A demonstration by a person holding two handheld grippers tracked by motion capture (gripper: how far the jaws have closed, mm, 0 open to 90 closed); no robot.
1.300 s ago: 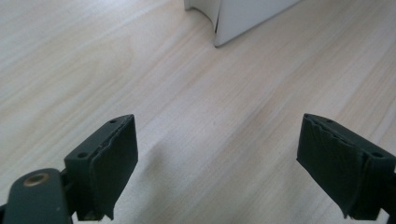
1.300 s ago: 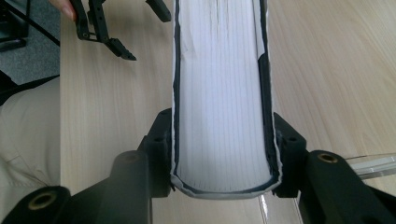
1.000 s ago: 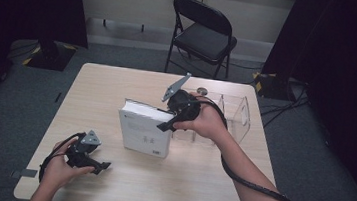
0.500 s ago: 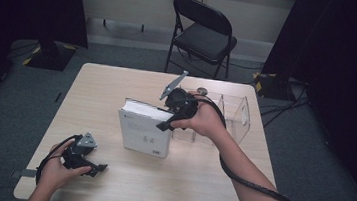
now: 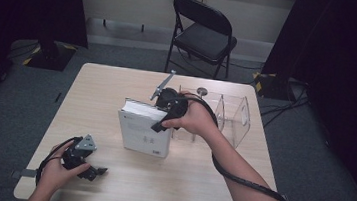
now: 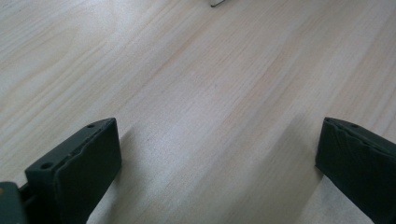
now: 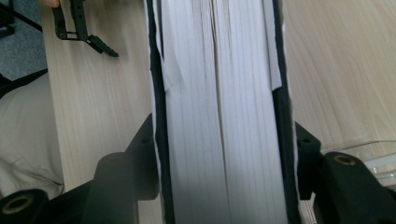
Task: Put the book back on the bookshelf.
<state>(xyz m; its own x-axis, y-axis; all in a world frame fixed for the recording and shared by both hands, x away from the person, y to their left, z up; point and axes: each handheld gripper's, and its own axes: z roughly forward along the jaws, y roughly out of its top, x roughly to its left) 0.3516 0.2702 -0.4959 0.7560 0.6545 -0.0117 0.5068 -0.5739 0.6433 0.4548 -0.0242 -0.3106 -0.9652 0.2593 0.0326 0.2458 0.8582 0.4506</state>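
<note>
White-covered book (image 5: 143, 134) with faint grey print, black edging round pale grey-white pages; pale blond wood-grain worktop (image 5: 117, 89); both hand-held grippers, left (image 5: 92, 172) and right (image 5: 160, 123), black; clear see-through box (image 5: 235, 114); black folding chair (image 5: 203, 35); grey carpet (image 5: 19, 114).

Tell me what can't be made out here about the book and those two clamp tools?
- High view: the print on the book's cover is too small to read.
- High view: the right gripper's jaw tips are hidden behind the book's top edge.
- Right gripper view: the book's covers are cut off by the picture edges, and the pads' contact is blurred.
- Left gripper view: the pale object is cropped at the top.
</note>
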